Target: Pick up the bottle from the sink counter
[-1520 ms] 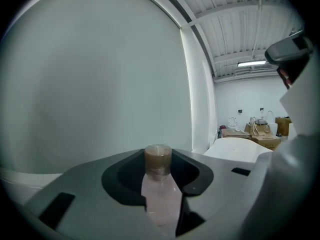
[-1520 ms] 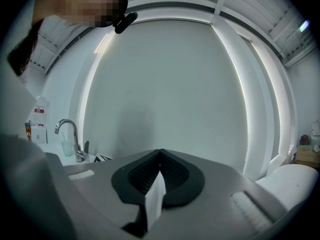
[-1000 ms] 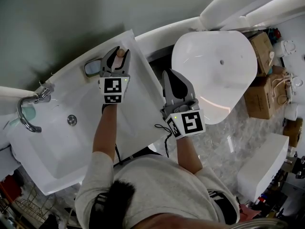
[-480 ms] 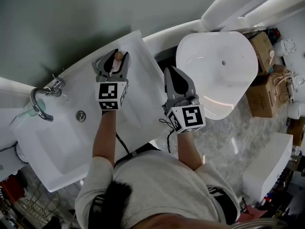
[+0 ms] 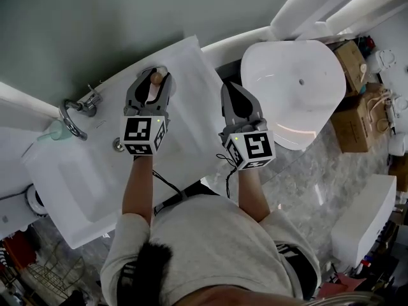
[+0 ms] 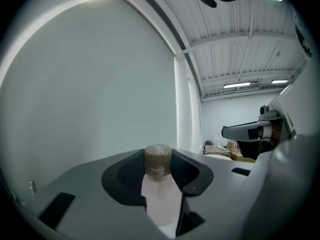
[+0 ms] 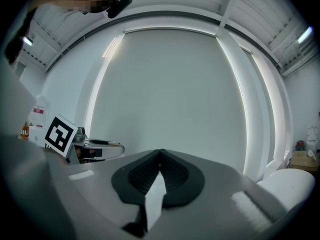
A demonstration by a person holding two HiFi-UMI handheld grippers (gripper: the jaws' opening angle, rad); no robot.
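Note:
A small white bottle (image 5: 155, 81) with a brown cap (image 6: 158, 159) stands upright between the jaws of my left gripper (image 5: 155, 80), which is shut on it over the far right part of the white sink counter (image 5: 191, 62). In the left gripper view the bottle's white body (image 6: 161, 199) fills the gap between the dark pads, and the cap pokes out past the tips of the left gripper (image 6: 158, 170). My right gripper (image 5: 231, 89) hangs beside it to the right, past the counter's edge, shut and holding nothing; in its own view the right gripper (image 7: 160, 156) shows both pads meeting.
The sink basin (image 5: 70, 171) lies to the left with a chrome tap (image 5: 76, 116) and a drain (image 5: 118, 145). A large white tub (image 5: 293, 81) sits at the right, with cardboard boxes (image 5: 360, 116) beyond it. A grey wall runs behind the counter.
In the head view the sink and tap have slid right and upward while both grippers keep nearly their place. The left gripper still grips the bottle; the right stays shut.

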